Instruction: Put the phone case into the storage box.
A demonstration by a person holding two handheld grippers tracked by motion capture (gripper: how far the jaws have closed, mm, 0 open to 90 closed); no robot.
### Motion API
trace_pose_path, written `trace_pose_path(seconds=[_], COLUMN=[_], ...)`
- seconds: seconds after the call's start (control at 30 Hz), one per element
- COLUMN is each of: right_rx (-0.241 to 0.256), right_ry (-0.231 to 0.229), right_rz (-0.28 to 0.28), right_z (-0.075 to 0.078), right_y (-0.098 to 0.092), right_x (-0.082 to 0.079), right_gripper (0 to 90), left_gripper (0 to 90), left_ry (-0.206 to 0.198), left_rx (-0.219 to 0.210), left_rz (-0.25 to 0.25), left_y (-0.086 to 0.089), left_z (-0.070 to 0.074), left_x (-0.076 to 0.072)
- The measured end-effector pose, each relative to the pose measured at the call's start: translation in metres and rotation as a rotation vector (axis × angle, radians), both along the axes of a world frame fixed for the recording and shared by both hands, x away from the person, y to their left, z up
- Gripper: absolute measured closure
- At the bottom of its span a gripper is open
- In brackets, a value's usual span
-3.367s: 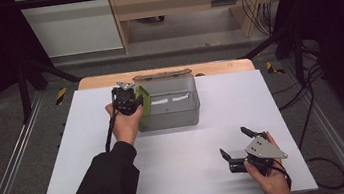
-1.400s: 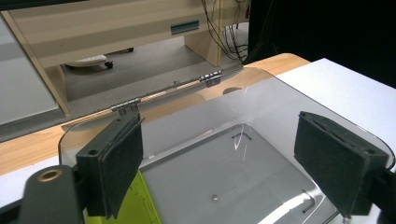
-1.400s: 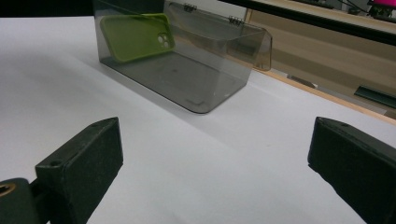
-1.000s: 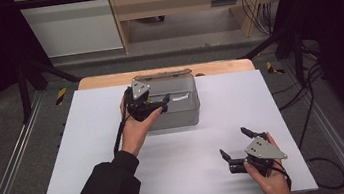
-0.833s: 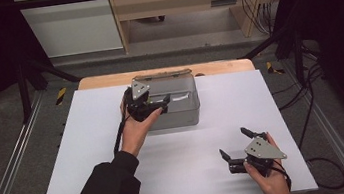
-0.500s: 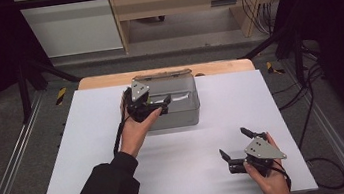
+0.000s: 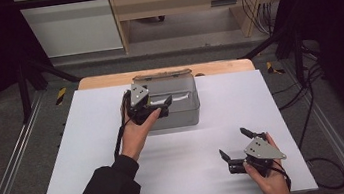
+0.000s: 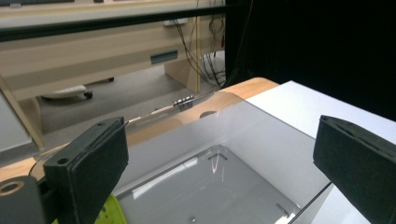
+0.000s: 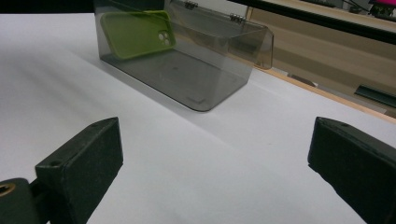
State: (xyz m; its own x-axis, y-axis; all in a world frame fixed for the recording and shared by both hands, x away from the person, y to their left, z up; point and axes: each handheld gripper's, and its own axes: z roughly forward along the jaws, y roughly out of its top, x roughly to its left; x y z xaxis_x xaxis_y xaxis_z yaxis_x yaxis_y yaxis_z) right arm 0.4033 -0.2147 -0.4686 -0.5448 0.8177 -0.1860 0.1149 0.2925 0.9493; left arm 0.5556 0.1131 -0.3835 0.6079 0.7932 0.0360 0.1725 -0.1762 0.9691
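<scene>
1. We hold the left hand-held gripper (image 7: 154, 110) over the clear box (image 7: 181, 107) at the back of the tabletop (image 7: 90, 143), jaws spread, forearm stretched forward.
2. The green phone case (image 9: 135, 33) leans inside the box.
3. Our right hand-held gripper (image 7: 237, 145) rests low near the front edge, jaws spread and empty.

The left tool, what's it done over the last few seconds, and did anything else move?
The left tool held a green phone case at the near left corner of the clear box; it has since let go, turned to lie over the box's left end, and its jaws stand open. The case now leans inside the box. The right tool stayed open at the table's near right.
</scene>
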Motion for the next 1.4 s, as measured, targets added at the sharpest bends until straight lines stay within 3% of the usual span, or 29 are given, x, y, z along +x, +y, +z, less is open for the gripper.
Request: trace_pose_path(seconds=[0.47, 0.7, 0.83, 1.0, 1.4], right_rx=[-0.003, -0.005, -0.004, -0.005, -0.006], right_ry=[0.001, 0.001, 0.002, 0.004, 0.004], right_rz=[0.001, 0.003, 0.005, 0.005, 0.005], right_z=[0.0, 0.0, 0.0, -0.001, -0.001], right_y=[0.0, 0.001, 0.002, 0.002, 0.002], right_x=[0.0, 0.0, 0.0, 0.0, 0.0], right_gripper=[3.5, 3.5, 3.5, 3.4, 3.2], left_gripper=[2.2, 1.8, 1.9, 1.9, 1.8], left_ry=[-0.041, -0.048, -0.048, -0.056, -0.088], left_rx=[-0.056, -0.072, -0.11, -0.114, -0.141], left_rz=[-0.049, -0.06, -0.057, -0.071, -0.064], left_y=[-0.001, 0.0, 0.0, 0.0, 0.019], left_z=[-0.002, -0.002, -0.003, -0.004, 0.006], left_x=[-0.015, -0.02, -0.024, -0.029, -0.033])
